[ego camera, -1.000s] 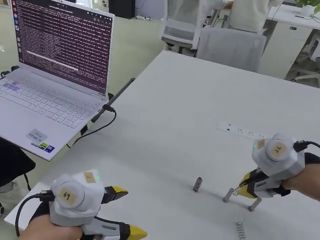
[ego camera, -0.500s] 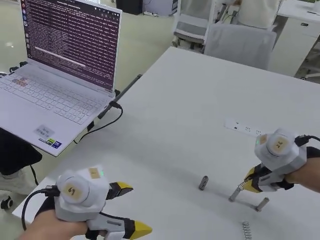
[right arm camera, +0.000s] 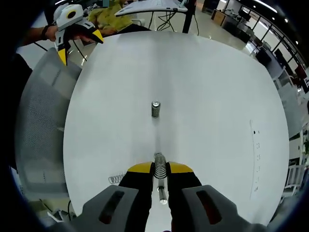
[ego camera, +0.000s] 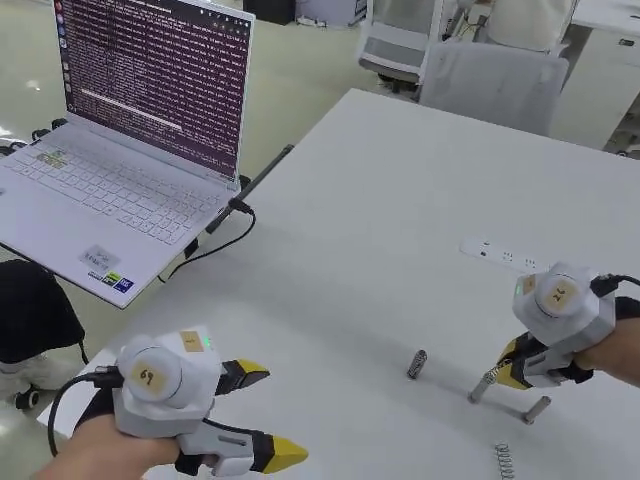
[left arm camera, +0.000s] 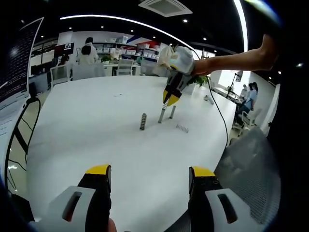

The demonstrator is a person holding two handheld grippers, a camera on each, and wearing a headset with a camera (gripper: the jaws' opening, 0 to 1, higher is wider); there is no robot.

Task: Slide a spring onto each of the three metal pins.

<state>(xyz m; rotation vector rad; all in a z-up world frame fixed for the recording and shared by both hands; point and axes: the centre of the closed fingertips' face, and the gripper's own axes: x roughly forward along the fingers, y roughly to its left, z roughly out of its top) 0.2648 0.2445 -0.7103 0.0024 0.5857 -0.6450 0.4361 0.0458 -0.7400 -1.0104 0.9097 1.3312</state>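
My right gripper [ego camera: 507, 376] [right arm camera: 160, 166] is shut on a spring [right arm camera: 160, 170] at the table's right. The spring sits on the upper end of a metal pin [ego camera: 480, 391] [left arm camera: 161, 116], which leans with its lower end on the table. To its left lies a pin with a spring on it [ego camera: 417, 364] [right arm camera: 155, 108] [left arm camera: 143, 121]. A bare pin [ego camera: 536, 409] [left arm camera: 172, 112] lies just right of the held one. A loose spring [ego camera: 505, 460] [right arm camera: 116, 179] [left arm camera: 182, 128] rests near the front edge. My left gripper [ego camera: 268, 412] [left arm camera: 150, 171] hovers open and empty at the front left.
An open laptop [ego camera: 120, 150] stands at the left on its own stand, with a black cable [ego camera: 215, 245] running by the table's left edge. A white power strip [ego camera: 498, 255] lies behind the right gripper. Grey chairs [ego camera: 490, 85] stand beyond the far edge.
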